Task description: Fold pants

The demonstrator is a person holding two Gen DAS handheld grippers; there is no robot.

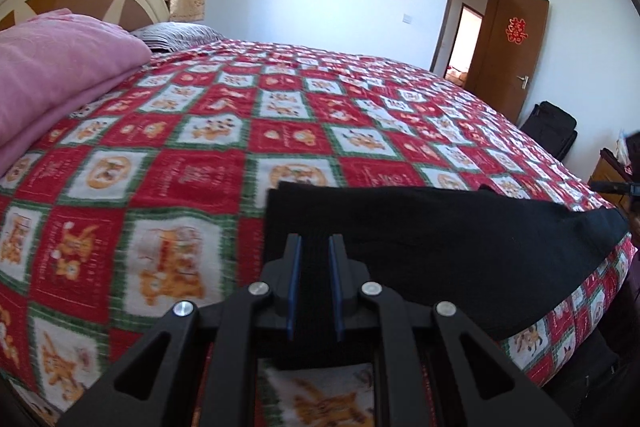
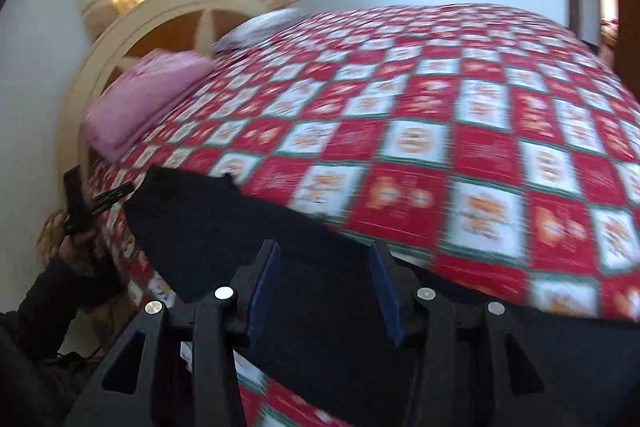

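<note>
Clearly the black, soft knitted pants (image 1: 440,247) are a limp, light thing: they lie in a long dark band along the near edge of the bed with its red, white and green checked cartoon-print bedspread (image 1: 240,147), and I'd judge they will sag and drape from wherever they are lifted, not slippery but with no stiffness to carry a fold by itself. The left gripper (image 1: 314,283) has its blue-padded fingers (image 1: 294,287) drawn close together with a strip of the black cloth running between them, so it looks clamped on one end of the pants; the right gripper (image 2: 326,287) sits over the dark cloth farther along with its fingers (image 2: 262,291) well apart, gripping nothing that I can see. A sound hold, to my eye, is at the end hems or corners, pinching all layers at once, since a grip in the middle would let both ends droop. Part of the garment seems to run right at the bed's near edge, so it could slide off if dragged the wrong way. Beyond the pants the bedspread stretches wide and bare toward the far side, good room for laying a fold over. Up by the cream curved wooden headboard (image 2: 132,27) sit a folded pink blanket (image 1: 60,75) and a grey striped pillow (image 1: 176,35), well apart from the work.
</note>
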